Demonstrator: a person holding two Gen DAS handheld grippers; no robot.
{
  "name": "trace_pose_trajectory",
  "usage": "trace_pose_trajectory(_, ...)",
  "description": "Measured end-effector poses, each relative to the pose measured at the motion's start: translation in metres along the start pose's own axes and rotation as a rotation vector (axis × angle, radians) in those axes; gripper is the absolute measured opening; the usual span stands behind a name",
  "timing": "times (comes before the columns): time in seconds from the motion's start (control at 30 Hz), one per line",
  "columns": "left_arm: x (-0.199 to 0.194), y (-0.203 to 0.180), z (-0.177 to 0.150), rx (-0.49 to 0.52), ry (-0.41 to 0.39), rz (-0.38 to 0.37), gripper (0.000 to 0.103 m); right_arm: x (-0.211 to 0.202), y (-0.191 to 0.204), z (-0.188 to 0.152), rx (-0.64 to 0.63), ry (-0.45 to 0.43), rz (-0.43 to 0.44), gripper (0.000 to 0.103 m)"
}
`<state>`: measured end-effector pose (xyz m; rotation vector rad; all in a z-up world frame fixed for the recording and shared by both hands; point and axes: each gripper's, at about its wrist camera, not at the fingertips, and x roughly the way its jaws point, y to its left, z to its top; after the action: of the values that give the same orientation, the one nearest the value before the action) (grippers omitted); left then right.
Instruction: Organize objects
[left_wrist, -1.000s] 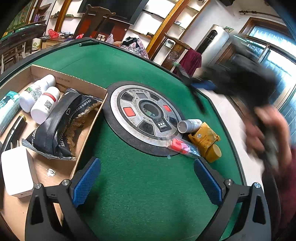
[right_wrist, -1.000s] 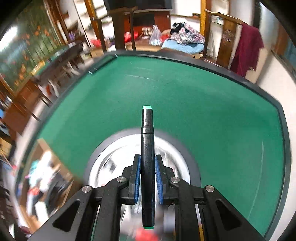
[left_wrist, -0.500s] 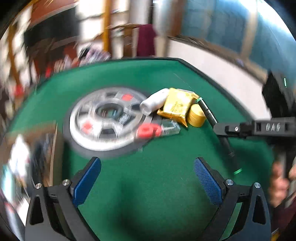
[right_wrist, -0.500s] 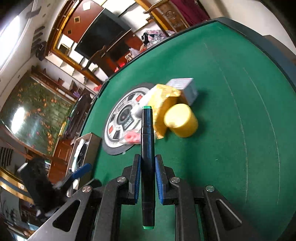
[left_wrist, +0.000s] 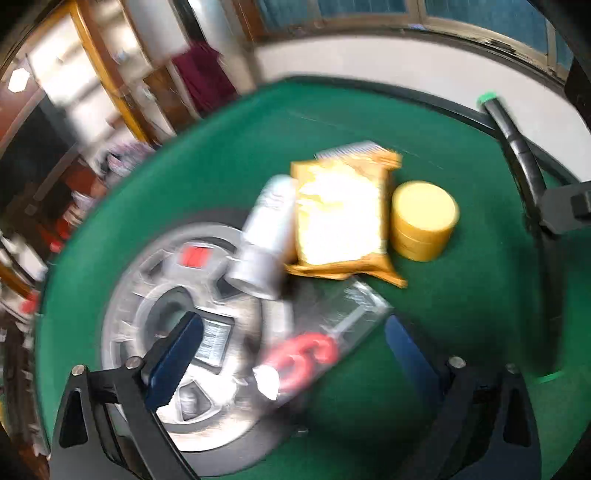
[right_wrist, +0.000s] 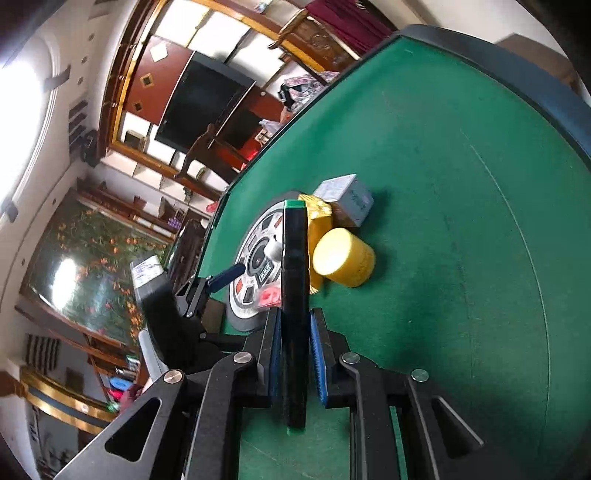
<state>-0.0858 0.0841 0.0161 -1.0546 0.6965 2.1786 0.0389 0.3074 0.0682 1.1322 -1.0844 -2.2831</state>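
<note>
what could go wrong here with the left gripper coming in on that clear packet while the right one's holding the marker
1. The left gripper, jaws just closing, straddles the clear packet, which lies partly on the raised round panel; the flimsy wrap may slide or crumple instead of seating.
2. The white bottle and gold pouch lie against the packet; a sweep could knock them.
3. The right gripper holds the black marker close by; its long ends could bump the yellow jar.
</note>
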Motion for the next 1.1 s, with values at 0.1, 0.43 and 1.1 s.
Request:
trace_pose_trajectory(0.1, -0.005, 0.002, -0.002, -0.079, 0.027, -0.119, 0.027, -0.005, -0.002, 0.003, 0.021, -0.029, 0.013, 0.017)
trace_pose_trajectory(0.43, -0.042, -0.026, -0.043, -0.153, 0.027, -0.133, 0.027, 0.002, -0.007, 0.001, -0.011, 0.012, -0.066, 0.019)
trace_pose_trajectory(1.1, -0.081, -0.039, -0.084, -0.422, -0.083, -0.098, 0.026, 0.001, -0.042, 0.006, 0.098, -0.063, -0.135, 0.048)
